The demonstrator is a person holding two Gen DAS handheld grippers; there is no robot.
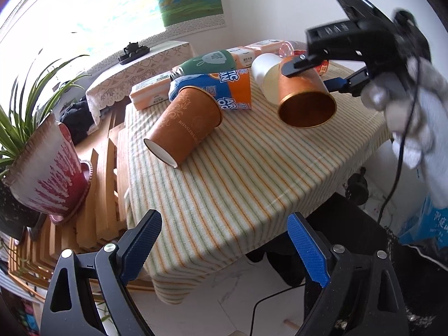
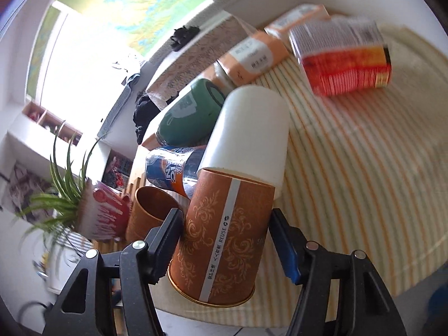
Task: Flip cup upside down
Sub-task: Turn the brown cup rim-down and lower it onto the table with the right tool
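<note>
My right gripper (image 2: 226, 240) is shut on a brown patterned paper cup (image 2: 224, 238), held tilted above the striped tablecloth (image 2: 350, 168). In the left wrist view that cup (image 1: 305, 98) hangs in the air with its gold mouth facing the camera, and the right gripper (image 1: 313, 72) clamps its wall. A second brown cup (image 1: 184, 123) lies tipped on the cloth, leaning on a blue and orange packet (image 1: 218, 86). A white cup (image 2: 249, 131) stands upside down behind the held cup. My left gripper (image 1: 224, 249) is open and empty near the table's front edge.
Orange boxes (image 1: 151, 92), a green bottle (image 1: 207, 63) and a red can (image 2: 344, 58) crowd the table's back. A potted plant (image 1: 44, 173) stands on a wooden rack at the left. The floor lies beyond the table's front edge.
</note>
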